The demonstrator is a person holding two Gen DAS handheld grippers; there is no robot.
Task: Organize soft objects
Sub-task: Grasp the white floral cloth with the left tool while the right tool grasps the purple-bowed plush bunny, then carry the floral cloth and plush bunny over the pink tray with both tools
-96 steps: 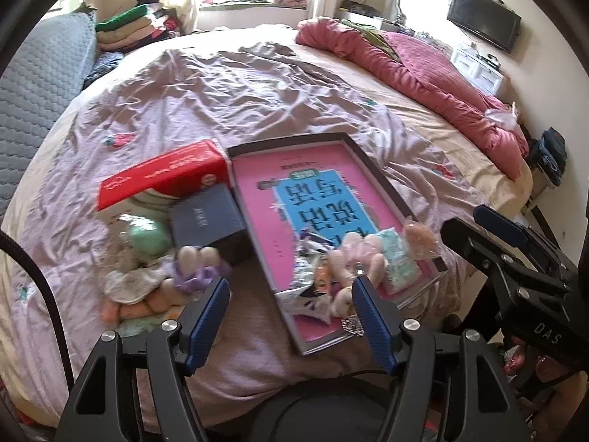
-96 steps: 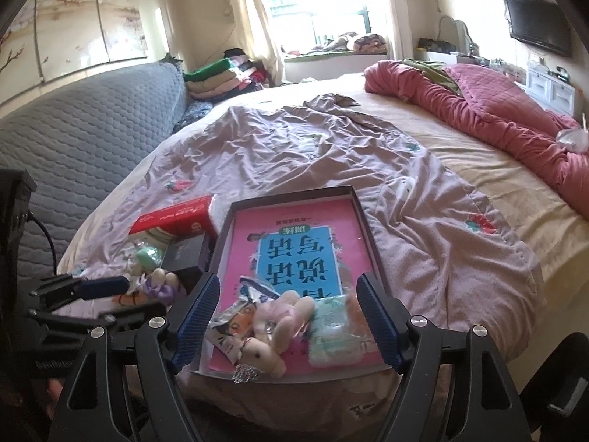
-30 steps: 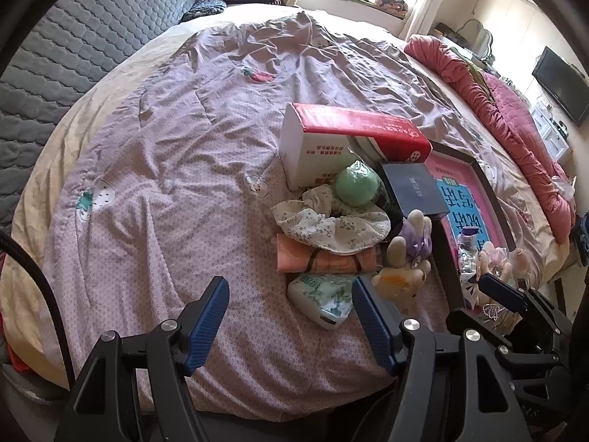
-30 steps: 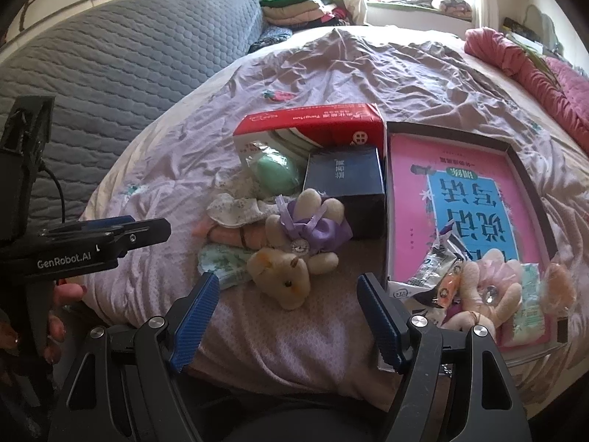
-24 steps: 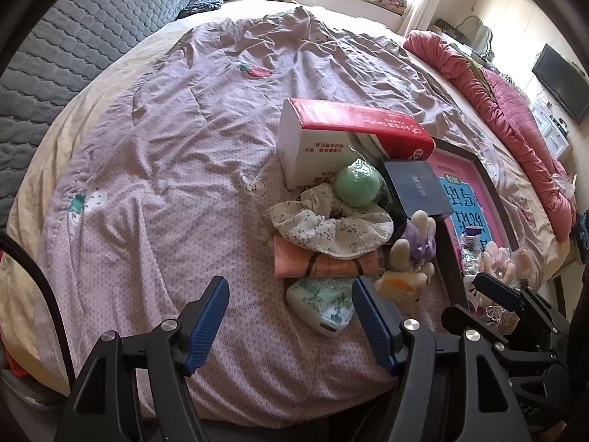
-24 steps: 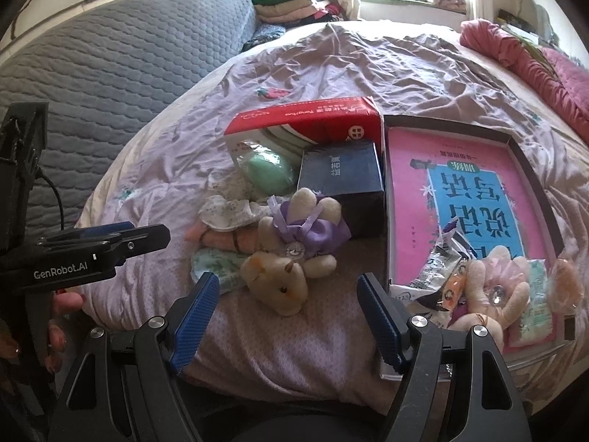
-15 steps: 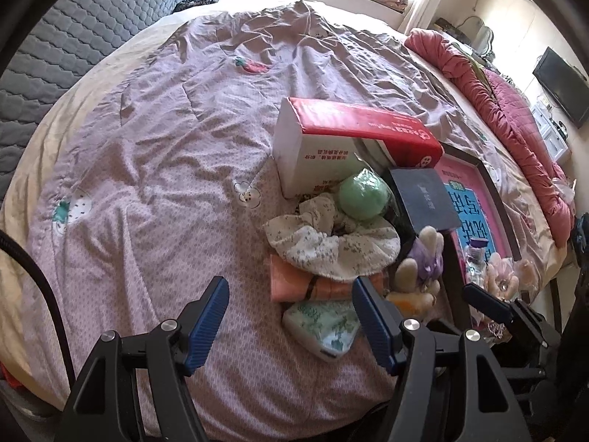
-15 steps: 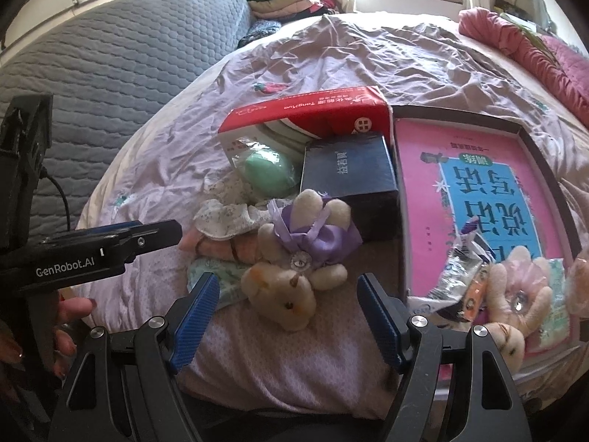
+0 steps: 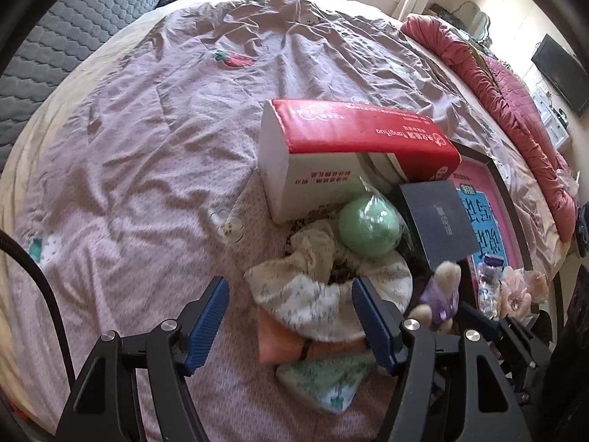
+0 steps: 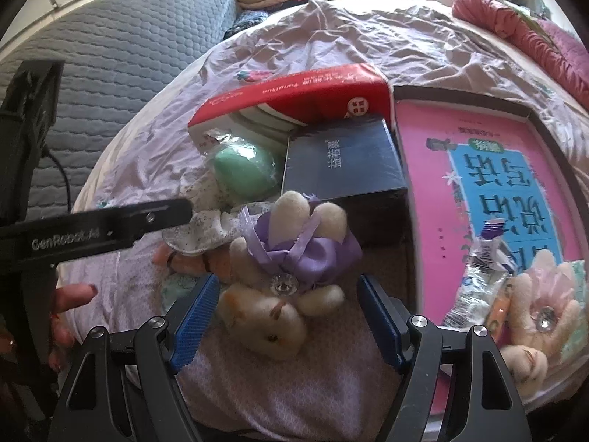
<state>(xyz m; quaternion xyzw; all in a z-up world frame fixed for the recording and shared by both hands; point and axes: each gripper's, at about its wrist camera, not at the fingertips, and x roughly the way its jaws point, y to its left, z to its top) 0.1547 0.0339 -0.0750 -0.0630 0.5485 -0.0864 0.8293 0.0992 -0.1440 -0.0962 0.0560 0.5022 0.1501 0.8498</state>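
Note:
A pile of soft things lies on the purple bedspread. In the left wrist view my left gripper (image 9: 291, 316) is open, its fingers either side of a floral white scrunchie (image 9: 324, 294) that lies on a folded orange cloth (image 9: 279, 342) and a green-patterned tissue pack (image 9: 324, 379). A green ball (image 9: 368, 228) sits behind. In the right wrist view my right gripper (image 10: 287, 313) is open around a cream plush rabbit in a purple dress (image 10: 287, 269), not touching it. A second pink plush (image 10: 537, 309) lies on the pink tray (image 10: 434, 169).
A red and white tissue box (image 9: 349, 147) and a dark blue box (image 9: 438, 224) stand behind the pile. Snack wrappers (image 10: 478, 276) lie on the tray. The pink quilt (image 9: 515, 110) lies at the far right, the grey headboard (image 10: 110, 55) at left.
Both grippers have moved forward and down toward the pile. The left now straddles the scrunchie; the right now straddles the plush rabbit. Both stay open.

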